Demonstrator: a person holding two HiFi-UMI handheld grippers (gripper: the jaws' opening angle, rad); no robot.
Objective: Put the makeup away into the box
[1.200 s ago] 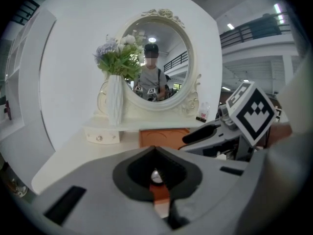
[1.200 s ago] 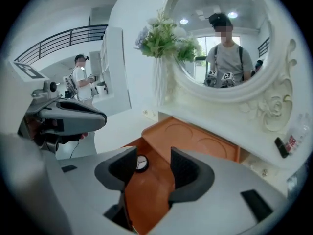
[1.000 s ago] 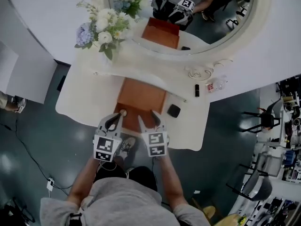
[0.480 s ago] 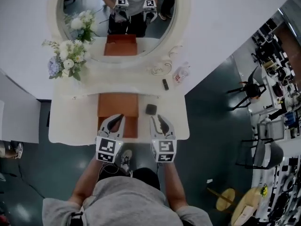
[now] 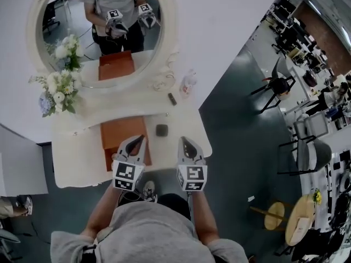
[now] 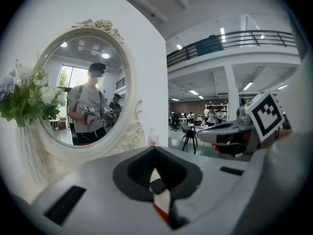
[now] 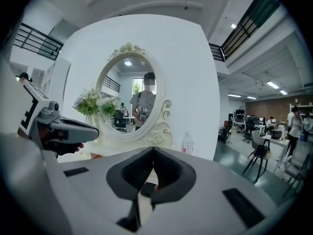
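Both tools have drawn back toward you from the box. Your left tool (image 5: pixel 137 141) is clenched empty; your right tool (image 5: pixel 184 141) has just been closing on nothing. Beyond them, the brown box (image 5: pixel 118 136) hides its contents. Just right of it on the surface (image 5: pixel 79 155) lies the black compact (image 5: pixel 161 130), probably light, hard and slick, so pinch opposite edges. A small dark stick (image 5: pixel 171 98) lies farther back.

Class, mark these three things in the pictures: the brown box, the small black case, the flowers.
brown box (image 5: pixel 118 131): head view, bare brown surface.
small black case (image 5: pixel 161 130): head view, its centre.
flowers (image 5: pixel 56 90): head view, white blooms.
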